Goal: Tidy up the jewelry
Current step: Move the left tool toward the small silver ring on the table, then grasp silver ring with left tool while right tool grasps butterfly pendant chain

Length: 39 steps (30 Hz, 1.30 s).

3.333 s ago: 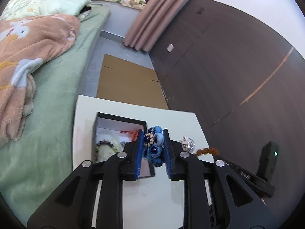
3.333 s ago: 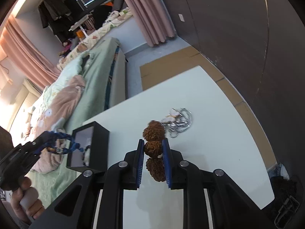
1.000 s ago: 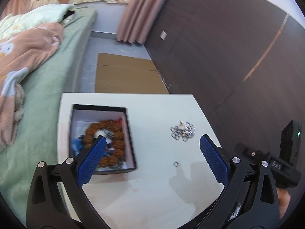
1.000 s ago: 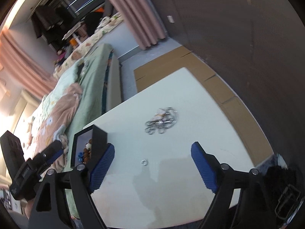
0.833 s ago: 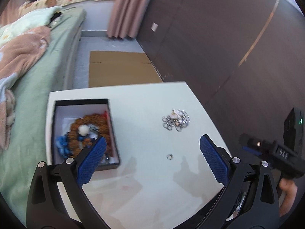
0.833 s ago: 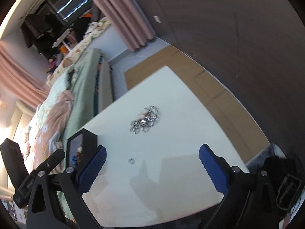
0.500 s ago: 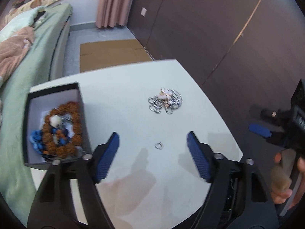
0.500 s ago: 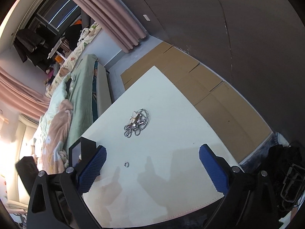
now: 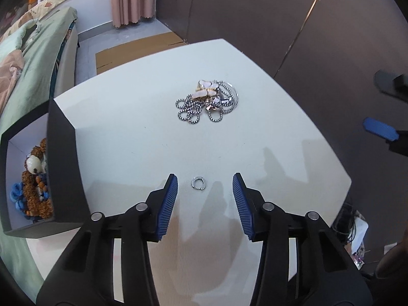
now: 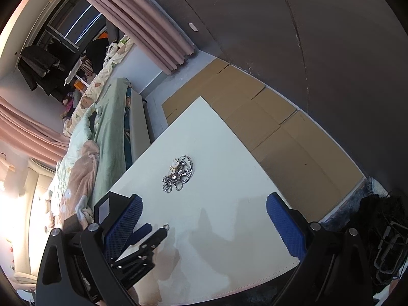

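Observation:
A small silver ring [image 9: 198, 183] lies on the white table [image 9: 127, 117], between the blue pads of my open left gripper [image 9: 204, 198]. A tangle of silver chains [image 9: 207, 101] lies further back; it also shows in the right wrist view [image 10: 179, 173]. A black box [image 9: 60, 158] at the left holds brown beads [image 9: 33, 193] and blue beads. My right gripper [image 10: 204, 225] is wide open and empty above the table's near edge. The ring [image 10: 166, 227] shows at the left gripper's tip in the right wrist view.
A bed with green and pink bedding [image 10: 84, 153] stands left of the table. Flat cardboard [image 10: 280, 127] lies on the floor along the dark wall [image 9: 280, 12]. Cables and clutter [image 10: 382, 242] lie at the right of the floor.
The beads went from both grippers into the box and both opened. My left gripper has since moved right and down over the ring, its jaws narrowing. The right gripper has risen.

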Available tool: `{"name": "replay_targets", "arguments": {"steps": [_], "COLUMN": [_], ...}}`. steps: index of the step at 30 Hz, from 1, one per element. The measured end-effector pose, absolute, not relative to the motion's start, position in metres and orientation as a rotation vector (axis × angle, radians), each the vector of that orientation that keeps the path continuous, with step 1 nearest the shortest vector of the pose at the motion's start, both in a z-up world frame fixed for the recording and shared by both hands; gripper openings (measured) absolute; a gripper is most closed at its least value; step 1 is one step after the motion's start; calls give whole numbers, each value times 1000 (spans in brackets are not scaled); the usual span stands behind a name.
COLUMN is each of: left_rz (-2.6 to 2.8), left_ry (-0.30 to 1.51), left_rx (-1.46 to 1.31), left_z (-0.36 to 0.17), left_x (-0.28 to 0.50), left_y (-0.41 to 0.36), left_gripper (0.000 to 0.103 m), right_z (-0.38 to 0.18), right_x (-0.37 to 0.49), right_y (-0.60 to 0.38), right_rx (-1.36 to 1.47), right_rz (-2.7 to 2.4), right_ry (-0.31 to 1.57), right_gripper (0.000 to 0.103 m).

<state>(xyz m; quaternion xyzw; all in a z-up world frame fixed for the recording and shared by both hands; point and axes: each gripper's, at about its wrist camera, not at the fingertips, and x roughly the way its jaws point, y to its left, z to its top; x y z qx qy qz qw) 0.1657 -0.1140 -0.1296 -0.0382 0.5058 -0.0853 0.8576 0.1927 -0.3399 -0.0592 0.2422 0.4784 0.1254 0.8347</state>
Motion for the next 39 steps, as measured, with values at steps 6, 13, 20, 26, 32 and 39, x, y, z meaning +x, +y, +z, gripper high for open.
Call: {"name": "replay_targets", "arguments": {"steps": [6, 13, 20, 26, 32, 39], "left_rz": [-144, -138, -134, -117, -119, -104], "left_ry": [1084, 1076, 1010, 961, 924, 898], "left_rx": [-52, -83, -144, -201, -261, -332], "left_z": [-141, -137, -113, -97, -86, -80], "left_x": [170, 171, 169, 170, 178, 194], "left_y": [-119, -113, -91, -65, -39, -5], "left_gripper": [26, 13, 13, 13, 13, 13], "right_z": [-60, -64, -73, -77, -85, -95], "right_x": [194, 196, 205, 215, 235, 264], "right_y": [-338, -331, -321, -302, -276, -234], "right_rx": [506, 477, 476, 488, 483, 369], "right_rz": [269, 262, 236, 258, 284, 286], "right_ry": [1018, 1033, 1041, 1053, 1079, 1100], "right_gripper": [95, 95, 92, 70, 54, 52]}}
